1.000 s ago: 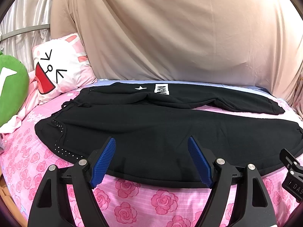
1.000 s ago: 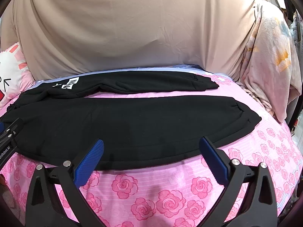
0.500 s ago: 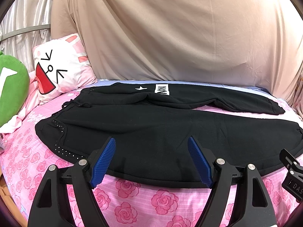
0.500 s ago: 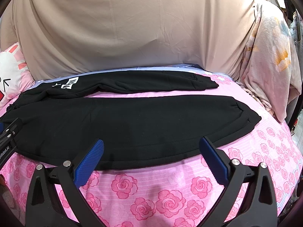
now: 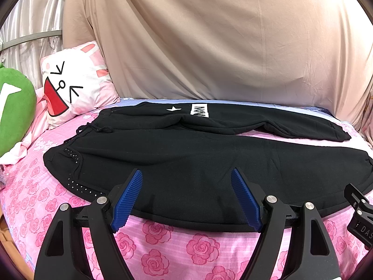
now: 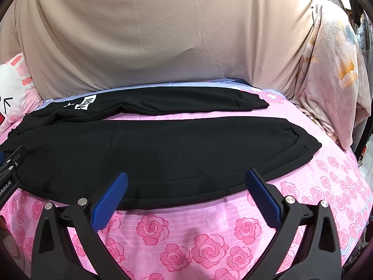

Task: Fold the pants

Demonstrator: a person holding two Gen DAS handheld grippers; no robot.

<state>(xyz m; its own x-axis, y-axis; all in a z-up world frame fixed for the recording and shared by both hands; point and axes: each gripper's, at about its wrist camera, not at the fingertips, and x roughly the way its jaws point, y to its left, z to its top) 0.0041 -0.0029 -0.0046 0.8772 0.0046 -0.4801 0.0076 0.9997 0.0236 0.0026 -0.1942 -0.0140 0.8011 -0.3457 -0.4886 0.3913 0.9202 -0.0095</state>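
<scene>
Black pants (image 5: 198,161) lie flat and unfolded on the pink rose-print bedsheet (image 5: 163,256), waistband toward the rabbit pillow (image 5: 74,84), both legs stretched to the right and slightly apart at the cuffs. Left gripper (image 5: 186,179): jaws spread wide, hovering over the near edge of the near leg, nothing between the pads. Right gripper (image 6: 186,182): jaws likewise spread, empty, over the same edge further toward the cuff. Beige cloth (image 6: 163,35) hangs behind the bed.
</scene>
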